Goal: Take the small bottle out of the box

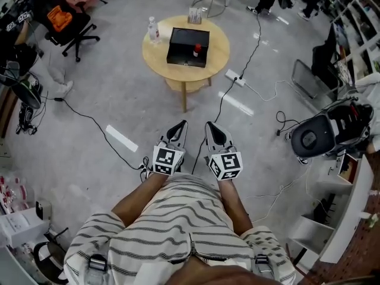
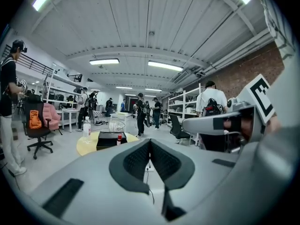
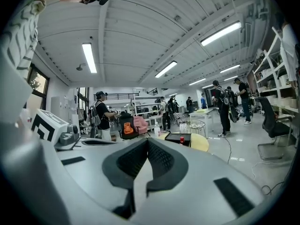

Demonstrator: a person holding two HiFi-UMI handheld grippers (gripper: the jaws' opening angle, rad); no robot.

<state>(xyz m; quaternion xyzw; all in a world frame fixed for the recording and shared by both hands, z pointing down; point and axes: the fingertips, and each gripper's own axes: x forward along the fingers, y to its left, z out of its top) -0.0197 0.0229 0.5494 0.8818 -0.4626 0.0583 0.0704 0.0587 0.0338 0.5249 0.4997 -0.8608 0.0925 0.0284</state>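
Note:
A black box (image 1: 189,46) lies open on a round wooden table (image 1: 217,55) well ahead of me. Inside it stands the small bottle (image 1: 197,51), red with a white cap. Both grippers hang side by side over the floor near my body, far short of the table. My left gripper (image 1: 181,125) is shut and empty, and so is my right gripper (image 1: 211,126). In the left gripper view the shut gripper (image 2: 150,142) points toward the box (image 2: 108,139) and small bottle (image 2: 119,138). From the right gripper view, the shut gripper (image 3: 147,142) faces the box (image 3: 177,138) and bottle (image 3: 182,139).
A clear water bottle (image 1: 154,30) stands on the table left of the box. A power strip (image 1: 236,77) and cables (image 1: 89,120) lie on the floor. An office chair (image 1: 65,19) stands far left, another black chair (image 1: 309,136) at the right. People stand beyond the table.

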